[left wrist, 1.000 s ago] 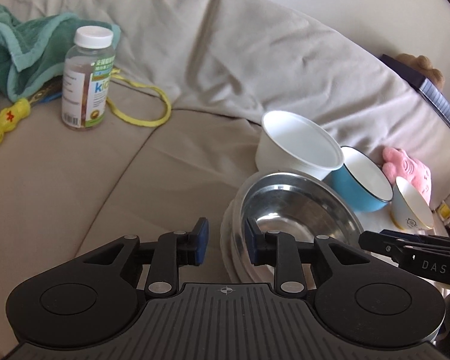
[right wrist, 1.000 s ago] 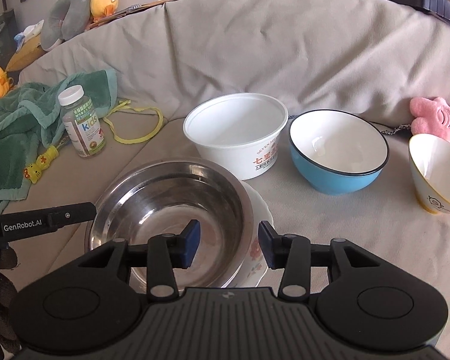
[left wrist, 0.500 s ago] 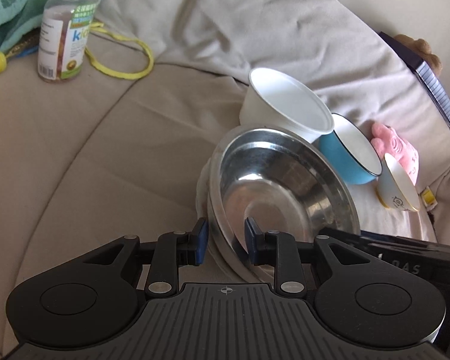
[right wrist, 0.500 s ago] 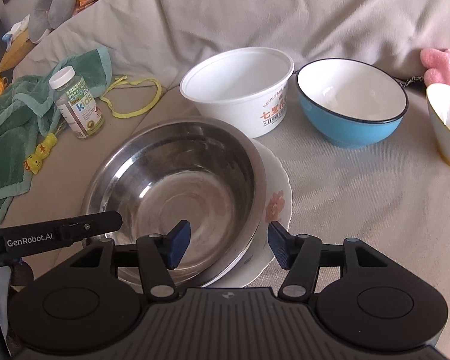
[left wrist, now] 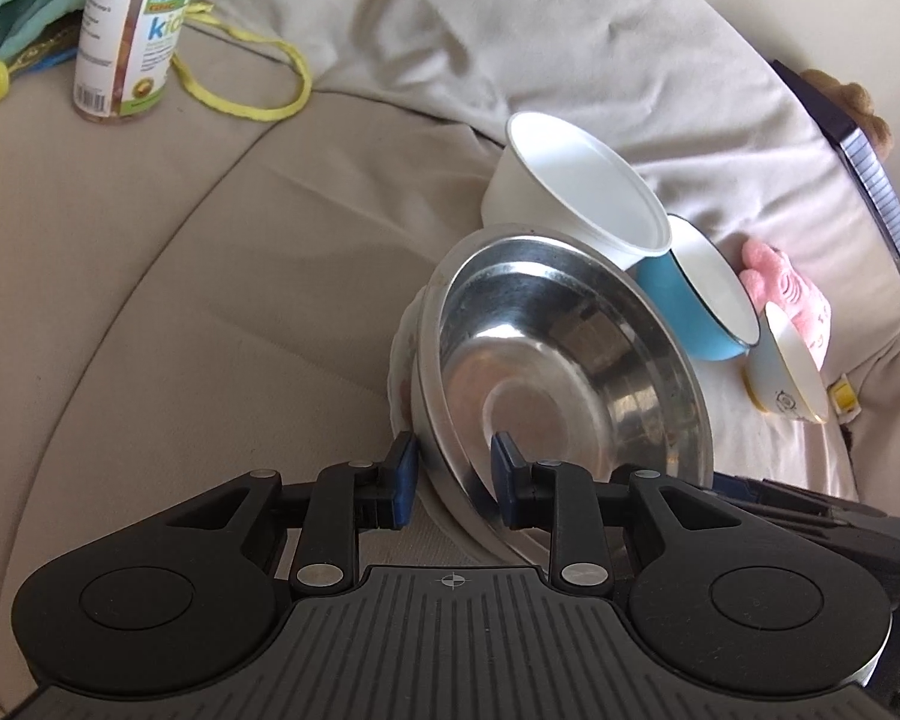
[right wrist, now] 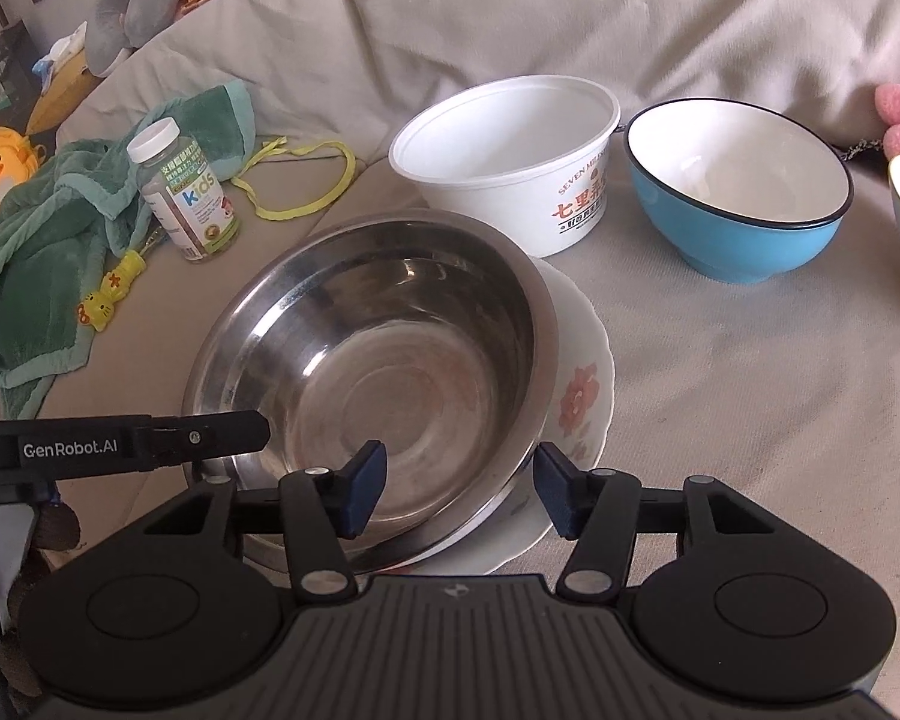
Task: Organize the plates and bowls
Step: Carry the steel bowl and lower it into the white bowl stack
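A steel bowl (right wrist: 378, 360) rests off-centre on a white flowered plate (right wrist: 582, 396) on the beige sofa seat. My left gripper (left wrist: 453, 474) straddles the bowl's (left wrist: 570, 372) left rim, one pad outside and one inside. A sliver of gap shows at the outer pad, so it is open. My right gripper (right wrist: 459, 492) stands open over the near rim of bowl and plate, pads clear of both. Behind stand a white paper bowl (right wrist: 510, 150), a blue bowl (right wrist: 738, 192) and a small cream bowl (left wrist: 786, 372).
A vitamin bottle (right wrist: 186, 192), a green towel (right wrist: 48, 252), a yellow strap (right wrist: 306, 192) and a small yellow toy (right wrist: 105, 294) lie to the left. A pink plush (left wrist: 786, 282) sits at the right. The sofa back rises close behind the bowls.
Both views have tipped down and closer onto the steel bowl. The right jaws stand wider than a second ago. The bowl and plate have not shifted.
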Demonstrator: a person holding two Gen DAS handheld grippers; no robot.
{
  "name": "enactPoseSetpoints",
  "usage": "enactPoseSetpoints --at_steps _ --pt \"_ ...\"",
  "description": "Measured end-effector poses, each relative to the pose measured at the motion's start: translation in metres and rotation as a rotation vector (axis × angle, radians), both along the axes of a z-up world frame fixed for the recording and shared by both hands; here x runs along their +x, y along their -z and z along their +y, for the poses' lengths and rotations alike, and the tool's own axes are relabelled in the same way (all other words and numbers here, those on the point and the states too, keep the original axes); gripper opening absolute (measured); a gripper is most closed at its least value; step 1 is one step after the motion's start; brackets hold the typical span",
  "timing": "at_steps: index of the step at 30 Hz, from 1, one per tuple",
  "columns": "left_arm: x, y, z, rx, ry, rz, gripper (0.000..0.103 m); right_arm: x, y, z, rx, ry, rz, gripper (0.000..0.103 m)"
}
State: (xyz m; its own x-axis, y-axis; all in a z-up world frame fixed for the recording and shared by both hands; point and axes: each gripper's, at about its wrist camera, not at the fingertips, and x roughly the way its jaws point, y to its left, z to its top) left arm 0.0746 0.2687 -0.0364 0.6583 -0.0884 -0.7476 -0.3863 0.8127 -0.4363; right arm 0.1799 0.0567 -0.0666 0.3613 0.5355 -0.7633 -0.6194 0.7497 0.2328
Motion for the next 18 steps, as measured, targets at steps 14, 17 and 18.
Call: enactPoseSetpoints --at_steps 14,17,18 --pt "0.02 -0.005 -0.014 0.065 0.051 0.034 0.034 0.013 -0.002 -0.005 0.01 0.05 0.02 0.049" --pt "0.022 -0.004 -0.012 0.063 0.043 0.029 0.034 0.011 -0.002 -0.004 0.004 0.041 0.015 0.049" --pt "0.022 -0.004 -0.011 0.06 0.041 0.028 0.034 0.009 -0.001 -0.002 -0.002 0.036 0.011 0.049"
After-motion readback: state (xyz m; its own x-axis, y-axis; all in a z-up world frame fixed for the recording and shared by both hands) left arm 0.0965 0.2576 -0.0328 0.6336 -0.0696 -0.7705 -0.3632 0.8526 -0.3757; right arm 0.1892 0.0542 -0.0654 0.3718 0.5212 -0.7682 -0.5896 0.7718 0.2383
